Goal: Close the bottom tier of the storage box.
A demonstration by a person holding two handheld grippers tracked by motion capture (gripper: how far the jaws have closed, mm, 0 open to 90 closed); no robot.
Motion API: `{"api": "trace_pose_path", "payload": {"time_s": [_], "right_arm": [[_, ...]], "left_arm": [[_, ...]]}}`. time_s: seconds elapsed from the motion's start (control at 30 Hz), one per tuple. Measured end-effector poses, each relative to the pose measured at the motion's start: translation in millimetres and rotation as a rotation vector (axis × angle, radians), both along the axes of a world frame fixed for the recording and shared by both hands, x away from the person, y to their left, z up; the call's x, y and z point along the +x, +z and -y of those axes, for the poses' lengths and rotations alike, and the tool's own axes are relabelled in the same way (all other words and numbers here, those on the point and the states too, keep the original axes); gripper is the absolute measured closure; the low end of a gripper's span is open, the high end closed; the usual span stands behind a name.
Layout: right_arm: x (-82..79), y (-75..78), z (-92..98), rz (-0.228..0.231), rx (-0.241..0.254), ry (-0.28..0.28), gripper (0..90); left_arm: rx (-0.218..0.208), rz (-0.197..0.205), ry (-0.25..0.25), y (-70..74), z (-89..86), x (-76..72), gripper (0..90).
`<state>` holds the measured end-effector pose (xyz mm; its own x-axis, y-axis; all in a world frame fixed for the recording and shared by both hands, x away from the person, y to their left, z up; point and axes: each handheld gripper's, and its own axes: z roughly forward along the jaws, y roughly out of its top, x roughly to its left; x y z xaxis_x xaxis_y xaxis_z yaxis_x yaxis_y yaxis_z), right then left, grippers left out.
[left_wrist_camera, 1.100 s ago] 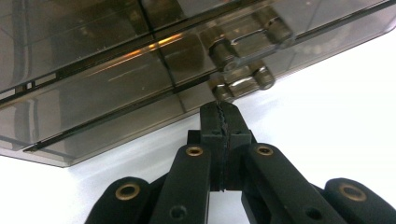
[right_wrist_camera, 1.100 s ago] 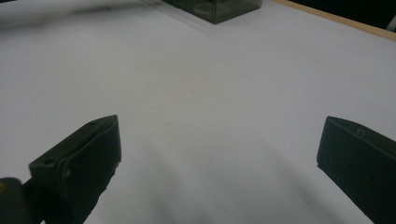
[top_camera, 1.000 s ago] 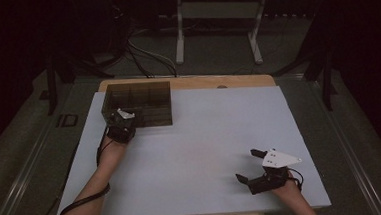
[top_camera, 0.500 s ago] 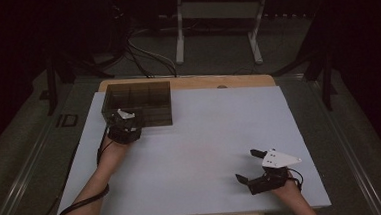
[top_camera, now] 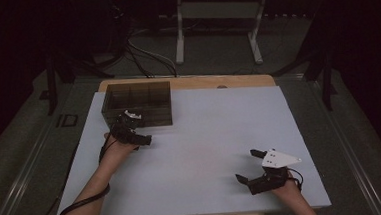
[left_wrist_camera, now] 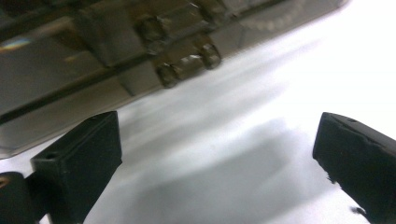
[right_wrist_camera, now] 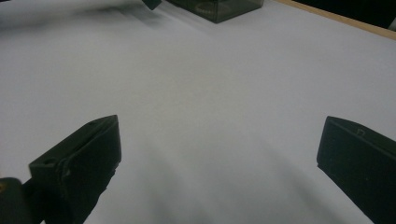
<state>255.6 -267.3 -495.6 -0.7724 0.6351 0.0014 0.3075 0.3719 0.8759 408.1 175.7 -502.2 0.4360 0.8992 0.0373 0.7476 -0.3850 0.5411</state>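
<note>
The left gripper (top_camera: 139,133) is standing with its jaws wide apart, having just been opening, and nothing is lying between them; in the left gripper view bare white sheet is showing between the two black jaws. It is hovering just in front of the box (top_camera: 138,103), a dark, see-through, compartmented case sitting at the far left corner of the sheet (top_camera: 205,136). In the left gripper view the box (left_wrist_camera: 116,51) is running across the top, with a few small, blurred metal pieces showing through its wall; what they are I cannot tell. The right gripper (top_camera: 248,166) is resting near the front right corner of the sheet, well apart from the box, its jaws also spread wide with nothing between them. The grey plate (top_camera: 279,158) is sitting on top of it. In the right gripper view the box (right_wrist_camera: 215,7) is showing far off at the top. The left hand (top_camera: 118,149) is reaching in from the bottom, a cable (top_camera: 84,201) trailing back along the forearm. The wooden table edge (top_camera: 202,81) is peeking out beyond the sheet.
</note>
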Motion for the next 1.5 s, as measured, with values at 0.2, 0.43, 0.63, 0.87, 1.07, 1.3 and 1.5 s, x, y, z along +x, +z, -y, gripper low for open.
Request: {"api": "trace_pose_path", "payload": {"time_s": [0.2,0.43,0.63,0.87,1.07,1.3,1.5], "right_arm": [[0.0,0.0,0.3,0.001,0.0,0.0,0.0],[0.4,-0.4,0.3,-0.001,0.001,-0.001,0.0],[0.3,-0.4,0.5,0.0,0.001,0.0,0.0],[0.5,-0.4,0.2,-0.001,0.002,-0.002,0.0],[1.0,-0.3,0.0,-0.003,0.004,-0.001,0.0],[0.3,-0.2,0.2,-0.001,0.002,-0.002,0.0],[0.1,0.1,0.4,0.002,0.001,0.0,0.0]], "left_arm": [[-0.008,-0.011,-0.04,-0.6,2.0,-1.0,1.0],[-0.052,-0.018,-0.11,-0.6,3.4,-2.5,1.0],[-0.074,-0.047,-0.232,1.7,8.9,-3.9,1.0],[-0.099,-0.047,-0.313,8.1,18.3,-5.8,1.1],[-0.121,-0.043,-0.349,15.9,25.2,-7.6,1.1],[-0.146,-0.026,-0.367,25.3,27.1,-11.5,1.1],[-0.198,-0.027,-0.379,27.7,19.5,-14.2,1.1]]}}
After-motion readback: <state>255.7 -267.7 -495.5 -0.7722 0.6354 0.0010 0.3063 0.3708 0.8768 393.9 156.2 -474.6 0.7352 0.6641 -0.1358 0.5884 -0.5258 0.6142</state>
